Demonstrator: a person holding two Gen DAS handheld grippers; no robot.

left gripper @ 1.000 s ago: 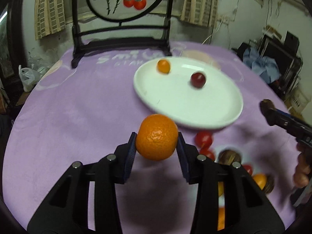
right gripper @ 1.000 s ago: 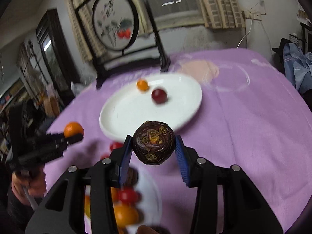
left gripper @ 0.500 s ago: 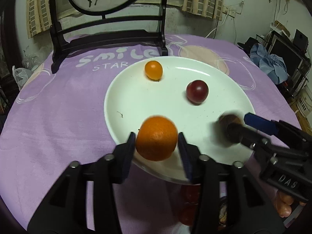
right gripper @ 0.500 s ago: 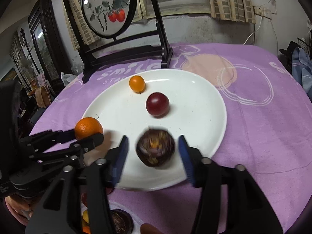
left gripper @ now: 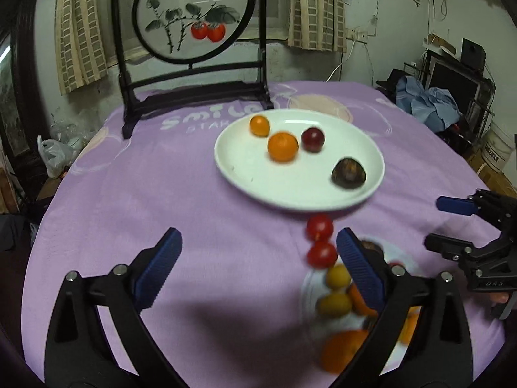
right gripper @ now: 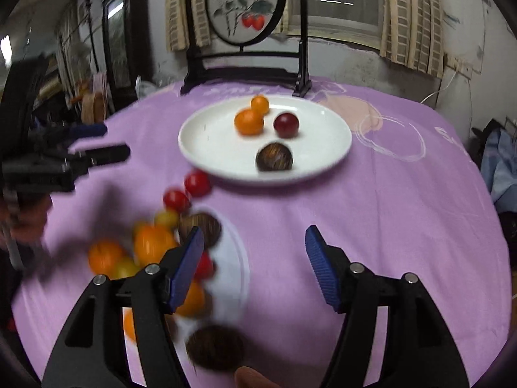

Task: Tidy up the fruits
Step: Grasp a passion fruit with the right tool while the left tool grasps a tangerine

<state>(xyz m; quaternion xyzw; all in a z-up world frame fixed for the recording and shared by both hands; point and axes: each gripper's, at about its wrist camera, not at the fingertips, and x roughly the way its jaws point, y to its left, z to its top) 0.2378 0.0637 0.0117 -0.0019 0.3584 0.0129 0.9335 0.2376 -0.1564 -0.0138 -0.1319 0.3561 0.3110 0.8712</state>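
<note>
Purple cloth [left gripper: 161, 194] covers the round table, and on it the white plate [left gripper: 245, 174] now carries four fruits where a second ago it carried two: a small orange kumquat-like fruit [left gripper: 259, 125], a dark red plum [left gripper: 312, 139], the mandarin [left gripper: 282, 146] and the brown passion fruit [left gripper: 349, 173]. A second ago the mandarin sat clamped in the left gripper [left gripper: 258, 258] and the passion fruit in the right gripper [right gripper: 255, 258]; both fruits now lie free on the plate, the mandarin just beside the small orange fruit and the plum, the passion fruit apart near the plate's right rim. The left gripper's jaws are opening wide with nothing between the pads, only bare cloth showing in the gap. The right gripper's jaws stand parted and empty as well. Both grippers have drawn back from the plate toward the near side of the table. Two red cherry tomatoes [left gripper: 319, 228] lie on the cloth between the white plate and a second, blurred dish [right gripper: 232, 258] heaped with more fruit: yellow, orange and brown pieces, too smeared to count surely. One round painted screen [left gripper: 194, 16] stands behind the plate.
</note>
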